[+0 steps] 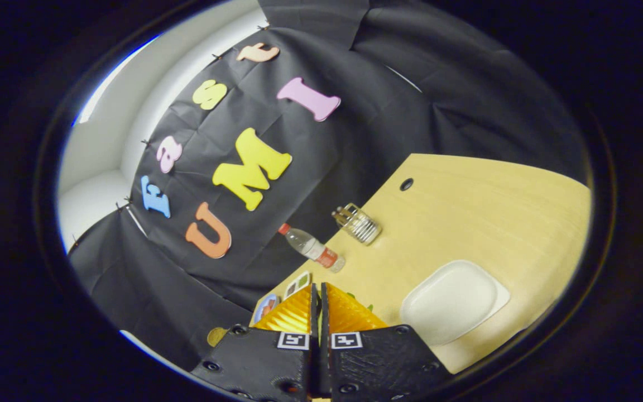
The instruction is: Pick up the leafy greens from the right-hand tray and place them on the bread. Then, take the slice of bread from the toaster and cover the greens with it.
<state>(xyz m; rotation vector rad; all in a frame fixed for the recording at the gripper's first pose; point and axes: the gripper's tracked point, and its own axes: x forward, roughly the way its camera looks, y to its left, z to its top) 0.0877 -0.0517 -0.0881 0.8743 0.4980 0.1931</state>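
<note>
Gripper view: the tongs (319, 293) are closed, fingers almost touching, with a scrap of green leaf (367, 306) peeping out beside the right finger; whether the greens are truly pinched cannot be told. Beyond lie a white tray (451, 301), a water bottle (311, 247) and a wire toaster rack (358, 223) on the tabletop (483, 206) (the view is tilted). Greens are probably light, limp and easily torn; they are best held by a bunched clump, not a single edge.
</note>
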